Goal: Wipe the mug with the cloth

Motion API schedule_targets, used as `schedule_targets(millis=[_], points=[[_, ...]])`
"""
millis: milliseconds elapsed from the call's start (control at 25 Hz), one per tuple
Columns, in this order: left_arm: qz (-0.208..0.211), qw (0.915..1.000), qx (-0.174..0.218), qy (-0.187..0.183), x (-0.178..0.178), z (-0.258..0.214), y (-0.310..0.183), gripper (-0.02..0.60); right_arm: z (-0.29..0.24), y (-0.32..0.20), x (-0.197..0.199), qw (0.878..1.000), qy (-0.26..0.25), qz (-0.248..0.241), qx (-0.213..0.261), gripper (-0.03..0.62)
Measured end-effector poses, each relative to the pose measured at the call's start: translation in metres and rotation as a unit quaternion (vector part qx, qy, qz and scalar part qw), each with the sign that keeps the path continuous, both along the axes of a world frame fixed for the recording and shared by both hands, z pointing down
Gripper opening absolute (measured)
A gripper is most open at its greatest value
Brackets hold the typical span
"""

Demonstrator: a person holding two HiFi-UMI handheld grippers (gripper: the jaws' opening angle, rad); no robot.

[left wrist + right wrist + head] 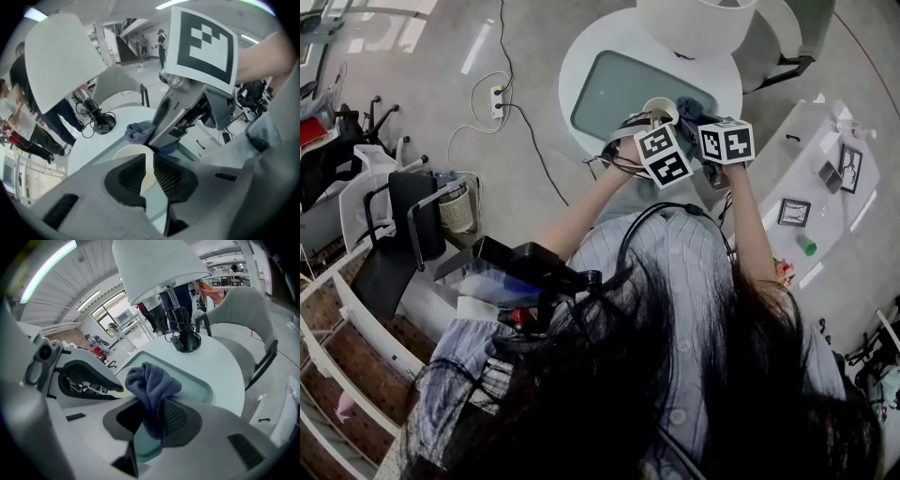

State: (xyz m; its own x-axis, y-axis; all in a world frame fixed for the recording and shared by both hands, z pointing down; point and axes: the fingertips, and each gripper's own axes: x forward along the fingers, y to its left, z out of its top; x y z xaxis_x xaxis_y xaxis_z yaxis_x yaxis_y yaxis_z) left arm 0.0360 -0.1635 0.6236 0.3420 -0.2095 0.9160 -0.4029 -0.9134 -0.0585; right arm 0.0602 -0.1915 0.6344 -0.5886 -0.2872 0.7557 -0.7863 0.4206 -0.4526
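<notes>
Left gripper (pixel 149 161): jaws closed onto the cream wall of the mug (pixel 131 151), one jaw inside the rim and one outside, mug mouth facing up. Right gripper (pixel 154 404): jaws clamped on a hanging fold of the blue-grey cloth (pixel 151 380), the rest of it bunched in a loose wad above the jaw tips. From the left gripper view the cloth sat at the mug's far rim, directly under the right gripper's jaws; contact between cloth and rim looked likely but could not be confirmed. In the head view the two marker cubes were side by side, nearly touching, with the mug just beyond the left one and the cloth immediately to the mug's right. Both forearms of the person reached forward, close together. The mug and cloth were over the grey-green inset panel (pixel 614 94) of a round white table (pixel 579 56); whether the mug's base rested on the panel could not be told. At the table's far side stood a lamp with a black base (pixel 185 341) and a large white shade (pixel 154 263). A grey chair (pixel 243 310) was at the far right of the table. A power strip (pixel 497 98) with trailing cable lay on the floor to the left.
</notes>
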Motion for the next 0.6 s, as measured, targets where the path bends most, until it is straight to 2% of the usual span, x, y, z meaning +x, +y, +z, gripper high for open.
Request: schedule_targets(millis=[120, 240, 320, 480, 600], points=[[-0.048, 0.9983, -0.029, 0.018, 0.004, -0.002, -0.002, 0.040, 0.000, 0.000, 0.000, 1.000, 0.001, 0.003, -0.004, 0.098], [-0.087, 0.9930, -0.061, 0.051, 0.010, -0.011, 0.001, 0.040, 0.000, -0.002, 0.000, 1.000, 0.001, 0.004, -0.001, 0.098], [-0.113, 0.9893, -0.069, 0.061, 0.011, -0.014, 0.001, 0.040, 0.000, -0.001, 0.001, 1.000, 0.001, 0.005, -0.002, 0.098], [-0.142, 0.9865, -0.071, 0.040, 0.005, -0.003, -0.003, 0.041, 0.002, -0.001, -0.001, 1.000, -0.002, 0.008, -0.003, 0.098], [-0.148, 0.9852, -0.078, 0.037, 0.007, -0.002, -0.003, 0.040, 0.004, 0.000, 0.002, 1.000, 0.005, 0.011, -0.006, 0.098]])
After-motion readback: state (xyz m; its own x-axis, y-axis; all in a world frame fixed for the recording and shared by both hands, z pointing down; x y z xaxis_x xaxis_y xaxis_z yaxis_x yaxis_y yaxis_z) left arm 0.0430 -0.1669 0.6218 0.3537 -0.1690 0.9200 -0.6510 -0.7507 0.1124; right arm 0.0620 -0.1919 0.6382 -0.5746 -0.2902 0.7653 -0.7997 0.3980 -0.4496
